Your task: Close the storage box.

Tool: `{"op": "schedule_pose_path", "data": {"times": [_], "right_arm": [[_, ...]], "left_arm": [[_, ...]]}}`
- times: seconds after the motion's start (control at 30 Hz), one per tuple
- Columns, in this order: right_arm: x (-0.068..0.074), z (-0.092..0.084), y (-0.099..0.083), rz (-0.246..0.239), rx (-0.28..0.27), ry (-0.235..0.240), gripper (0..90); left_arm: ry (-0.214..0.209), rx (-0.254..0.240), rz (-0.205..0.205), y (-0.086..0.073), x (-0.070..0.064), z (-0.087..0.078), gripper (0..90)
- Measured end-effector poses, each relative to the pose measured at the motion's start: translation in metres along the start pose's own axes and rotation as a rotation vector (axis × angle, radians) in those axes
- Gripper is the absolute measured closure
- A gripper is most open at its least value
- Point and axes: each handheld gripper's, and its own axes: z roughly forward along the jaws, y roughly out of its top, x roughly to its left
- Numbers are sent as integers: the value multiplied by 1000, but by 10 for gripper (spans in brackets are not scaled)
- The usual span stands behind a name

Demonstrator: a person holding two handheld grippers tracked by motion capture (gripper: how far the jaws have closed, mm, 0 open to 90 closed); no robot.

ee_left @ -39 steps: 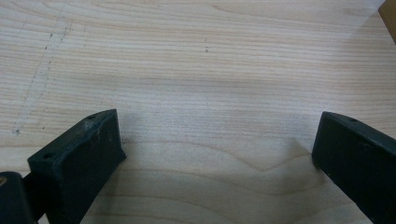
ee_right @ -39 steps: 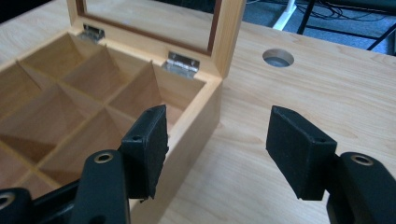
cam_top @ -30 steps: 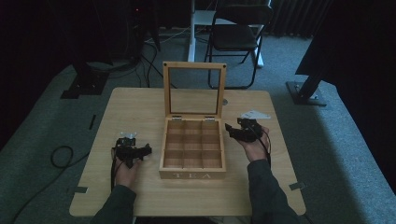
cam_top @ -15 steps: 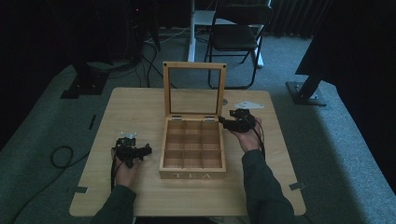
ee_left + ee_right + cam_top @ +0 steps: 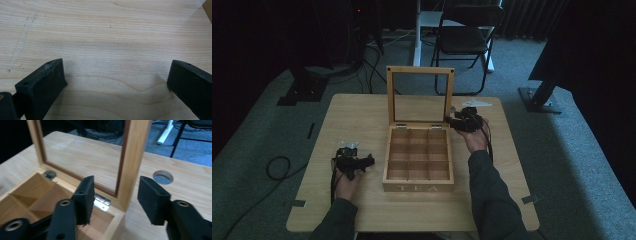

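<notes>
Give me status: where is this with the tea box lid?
Done: nothing firm; the tea box stands open, lid upright, compartments apparently empty. In hand: the right gripper is at the lid's right frame post near the hinge, jaws open astride it, not clamped. The left gripper rests open over bare table. Left, probably: grip the lid and swing it shut.

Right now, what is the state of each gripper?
Left gripper: open, empty, over the table.
Right gripper: open, jaws either side of the tea box lid frame.

Dark sleeves; black gripper jaws with screw holes.
</notes>
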Motion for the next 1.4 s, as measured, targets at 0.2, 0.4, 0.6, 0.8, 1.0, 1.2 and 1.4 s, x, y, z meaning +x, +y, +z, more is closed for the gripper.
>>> {"op": "schedule_pose_path", "data": {"times": [0.2, 0.4, 0.6, 0.8, 1.0, 1.2, 1.4], "right_arm": [[-4, 6, 8, 6, 4, -18, 570], [-9, 12, 17, 33, 1, -37, 484], [-14, 18, 28, 47, 2, -27, 448], [-21, 23, 31, 56, 9, -21, 458], [-17, 26, 40, 1, 16, -38, 451], [-14, 32, 50, -22, 30, -39, 452], [-12, 39, 55, -20, 36, -12, 486]], "left_arm": [[0, 0, 0, 0, 0, 0, 16], [0, 0, 0, 0, 0, 0, 16], [0, 0, 1, 0, 0, 0, 16], [-1, 0, 1, 0, 0, 0, 16], [-1, 0, 1, 0, 0, 0, 16], [-1, 0, 1, 0, 0, 0, 16], [-1, 0, 1, 0, 0, 0, 16]]}}
